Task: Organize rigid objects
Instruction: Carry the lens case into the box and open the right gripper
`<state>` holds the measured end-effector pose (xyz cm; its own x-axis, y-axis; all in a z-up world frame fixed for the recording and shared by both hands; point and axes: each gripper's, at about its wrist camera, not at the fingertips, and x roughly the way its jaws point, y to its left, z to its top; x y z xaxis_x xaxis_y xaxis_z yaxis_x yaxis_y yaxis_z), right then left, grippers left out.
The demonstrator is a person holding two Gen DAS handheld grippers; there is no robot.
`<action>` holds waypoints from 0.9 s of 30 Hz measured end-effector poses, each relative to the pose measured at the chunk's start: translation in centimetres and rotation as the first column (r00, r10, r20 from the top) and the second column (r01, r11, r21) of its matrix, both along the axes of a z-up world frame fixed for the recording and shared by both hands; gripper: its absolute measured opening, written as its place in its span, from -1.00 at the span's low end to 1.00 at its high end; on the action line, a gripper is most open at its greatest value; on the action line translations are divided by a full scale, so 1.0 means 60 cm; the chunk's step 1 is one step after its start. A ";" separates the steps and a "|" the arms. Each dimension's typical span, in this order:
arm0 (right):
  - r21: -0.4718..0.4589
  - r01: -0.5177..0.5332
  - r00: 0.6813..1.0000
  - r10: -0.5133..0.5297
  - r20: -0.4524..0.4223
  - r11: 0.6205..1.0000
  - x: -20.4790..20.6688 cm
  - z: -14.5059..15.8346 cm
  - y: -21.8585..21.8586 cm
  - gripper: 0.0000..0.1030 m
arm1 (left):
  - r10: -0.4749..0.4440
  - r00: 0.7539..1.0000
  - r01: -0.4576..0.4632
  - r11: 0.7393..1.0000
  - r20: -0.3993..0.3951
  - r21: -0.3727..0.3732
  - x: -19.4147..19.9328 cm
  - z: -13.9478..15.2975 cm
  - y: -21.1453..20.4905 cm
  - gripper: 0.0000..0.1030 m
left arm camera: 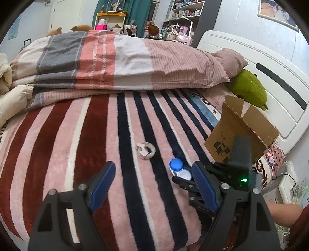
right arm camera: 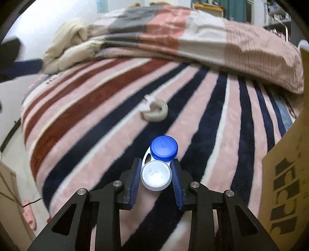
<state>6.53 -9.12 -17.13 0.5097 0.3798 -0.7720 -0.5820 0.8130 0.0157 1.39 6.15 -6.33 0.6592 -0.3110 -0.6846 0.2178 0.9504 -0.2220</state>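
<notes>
Bedroom w/ a bed under a striped fleece blanket [left arm camera: 92,135] in pink, dark red, navy & white; a folded duvet [left arm camera: 115,63] is piled along its far side, a green plush toy [left arm camera: 249,86] lies by the white headboard [left arm camera: 270,77], cluttered shelves [left arm camera: 183,17] stand at the back.

Right gripper [right arm camera: 156,176] sits low over the blanket, its blue pads clamped on the white-capped end of a contact lens case [right arm camera: 160,160]; the blue-capped end sticks out fwd past the fingertips. In the left wrist view the case shows just beside the left gripper's right finger, w/ the right gripper's black body behind it.

Left gripper [left arm camera: 152,183] hangs above the blanket, jaws spread wide, nothing btwn them.

Coiled white cable [left arm camera: 145,150] w/ its plug ends lies on the blanket near the middle, apart from the case & further from both grippers.

Open cardboard box [left arm camera: 241,131] stands on the bed's right side near the headboard, flaps up, dark print on its side; it fills the right edge of the right wrist view.
</notes>
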 end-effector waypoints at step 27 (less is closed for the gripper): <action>0.232 0.114 0.979 -0.148 0.138 0.966 -0.029 0.247 -0.294 -0.49 | -0.469 0.883 0.461 0.873 -0.015 -0.161 0.147 0.087 -0.393 -0.53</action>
